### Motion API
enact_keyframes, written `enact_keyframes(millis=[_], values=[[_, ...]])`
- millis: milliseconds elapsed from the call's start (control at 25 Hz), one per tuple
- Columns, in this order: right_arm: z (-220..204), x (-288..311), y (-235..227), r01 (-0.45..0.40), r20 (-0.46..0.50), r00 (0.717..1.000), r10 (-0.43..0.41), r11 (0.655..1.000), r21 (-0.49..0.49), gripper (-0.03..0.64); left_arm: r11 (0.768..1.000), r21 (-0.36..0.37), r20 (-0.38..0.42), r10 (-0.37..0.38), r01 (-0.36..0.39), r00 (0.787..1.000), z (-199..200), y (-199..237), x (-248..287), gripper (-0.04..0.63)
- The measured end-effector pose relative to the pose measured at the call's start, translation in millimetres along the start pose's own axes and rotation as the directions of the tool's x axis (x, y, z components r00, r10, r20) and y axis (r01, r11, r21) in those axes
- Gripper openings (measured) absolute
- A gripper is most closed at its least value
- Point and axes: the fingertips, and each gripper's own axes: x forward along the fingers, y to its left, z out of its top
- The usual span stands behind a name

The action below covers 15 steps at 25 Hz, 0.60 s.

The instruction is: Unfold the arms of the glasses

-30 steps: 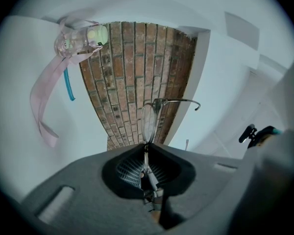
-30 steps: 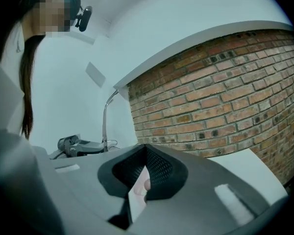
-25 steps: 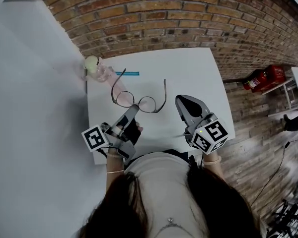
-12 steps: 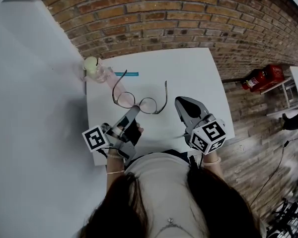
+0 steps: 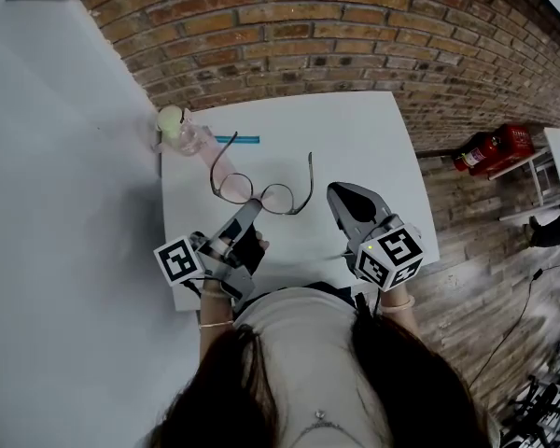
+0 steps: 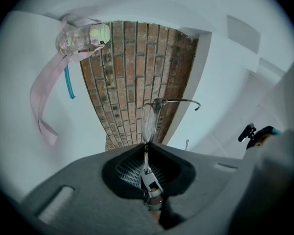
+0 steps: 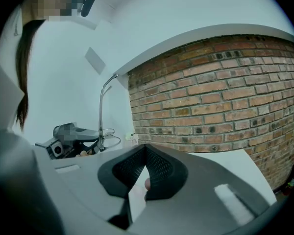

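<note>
Thin-framed glasses (image 5: 278, 197) lie on the white table (image 5: 355, 138) with both arms swung out toward the brick wall. My left gripper (image 5: 251, 209) is shut on the near rim of the frame by the left lens. In the left gripper view a lens (image 6: 148, 123) and one arm rise just past the closed tips of the left gripper (image 6: 145, 146). My right gripper (image 5: 342, 194) hovers right of the glasses, shut and holding nothing. The right gripper view shows its tips (image 7: 146, 147) meeting, with the glasses (image 7: 102, 111) and left gripper (image 7: 68, 136) off to the left.
A clear pink bottle (image 5: 182, 129) with a pale green cap and a pink strap (image 6: 39, 102) stands at the table's far left corner, a blue strip (image 5: 238, 140) beside it. The brick wall borders the far edge. A red extinguisher (image 5: 490, 147) lies on the floor at right.
The right gripper has edged slightly left toward the glasses. The left gripper and the glasses have stayed where they were.
</note>
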Motion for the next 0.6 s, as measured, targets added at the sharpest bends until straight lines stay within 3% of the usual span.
enact_keyframes(millis=[600], values=[[0.1,7.3,1.7,-0.006,-0.001,1.0,0.006,1.0,-0.018,0.005,1.0,0.002,0.002,-0.005,0.005,1.0,4.0,2.5,-1.3,0.021]])
